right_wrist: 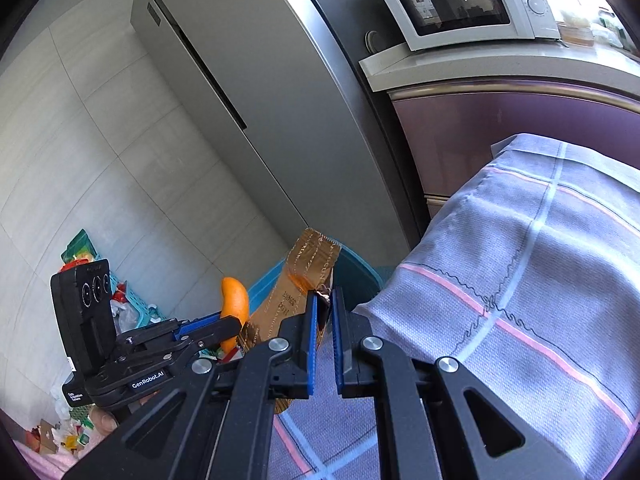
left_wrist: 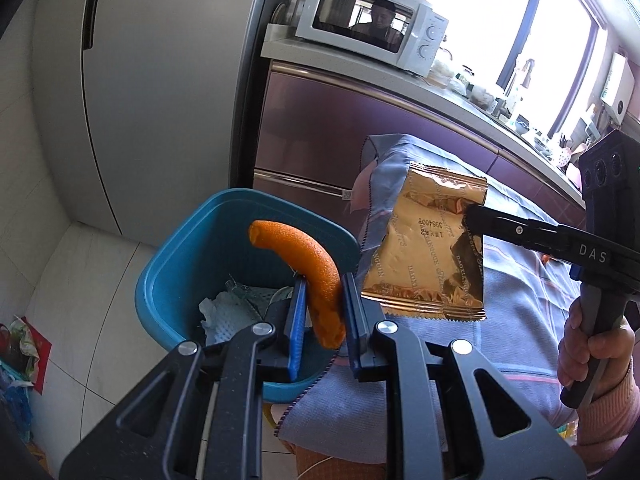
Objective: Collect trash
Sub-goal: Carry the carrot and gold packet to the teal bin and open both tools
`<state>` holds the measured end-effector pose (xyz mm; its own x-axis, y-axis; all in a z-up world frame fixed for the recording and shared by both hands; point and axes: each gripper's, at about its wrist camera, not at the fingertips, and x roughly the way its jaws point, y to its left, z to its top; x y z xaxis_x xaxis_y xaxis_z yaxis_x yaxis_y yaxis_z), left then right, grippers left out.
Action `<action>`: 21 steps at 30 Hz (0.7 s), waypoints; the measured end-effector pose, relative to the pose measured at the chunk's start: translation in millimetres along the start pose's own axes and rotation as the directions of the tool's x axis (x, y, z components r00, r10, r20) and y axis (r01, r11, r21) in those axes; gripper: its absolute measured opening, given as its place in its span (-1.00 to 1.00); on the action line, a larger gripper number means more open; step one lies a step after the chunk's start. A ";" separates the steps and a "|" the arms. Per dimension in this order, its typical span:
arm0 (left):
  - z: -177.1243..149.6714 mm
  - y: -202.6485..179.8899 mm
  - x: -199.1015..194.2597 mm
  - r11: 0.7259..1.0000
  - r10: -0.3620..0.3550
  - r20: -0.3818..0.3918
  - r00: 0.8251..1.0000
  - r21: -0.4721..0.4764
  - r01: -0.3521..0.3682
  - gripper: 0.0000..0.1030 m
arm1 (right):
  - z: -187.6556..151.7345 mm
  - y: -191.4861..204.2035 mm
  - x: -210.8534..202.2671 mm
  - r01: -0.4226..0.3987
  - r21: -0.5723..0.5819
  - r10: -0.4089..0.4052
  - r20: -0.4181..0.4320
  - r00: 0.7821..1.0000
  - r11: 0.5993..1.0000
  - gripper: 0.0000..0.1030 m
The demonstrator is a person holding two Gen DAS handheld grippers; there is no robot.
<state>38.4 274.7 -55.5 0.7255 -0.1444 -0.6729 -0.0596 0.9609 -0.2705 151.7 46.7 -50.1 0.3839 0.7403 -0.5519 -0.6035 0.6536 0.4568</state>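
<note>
My left gripper [left_wrist: 322, 284] is shut on a curved orange peel [left_wrist: 308, 264] and holds it above the blue trash bin [left_wrist: 168, 280], which has crumpled paper inside. My right gripper [right_wrist: 324, 298] is shut on the edge of a gold foil wrapper [right_wrist: 304, 280]; in the left wrist view the wrapper [left_wrist: 432, 248] hangs just right of the bin, over the table edge, with the right gripper [left_wrist: 472, 216] pinching its right side. In the right wrist view the peel [right_wrist: 234, 304] and left gripper [right_wrist: 236, 322] sit left of the wrapper, with the bin [right_wrist: 352, 276] behind.
A table with a purple plaid cloth [right_wrist: 520, 280] lies to the right of the bin. A grey fridge [left_wrist: 160, 80] and a counter with a white microwave [left_wrist: 372, 20] stand behind. Baskets and clutter [right_wrist: 92, 280] sit on the tiled floor at left.
</note>
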 end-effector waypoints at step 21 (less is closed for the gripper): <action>-0.9 36.0 46.8 0.995 0.041 -0.063 0.997 -0.084 -0.046 -0.68 | 5.0 11.0 68.0 0.061 -0.036 -0.065 -0.120 0.991 0.997 -0.88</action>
<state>69.6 302.3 -97.3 0.6782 -0.1197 -0.7251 -0.1504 0.9432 -0.2963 174.7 105.0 -79.1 0.3353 0.6721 -0.6602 -0.6041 0.6911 0.3968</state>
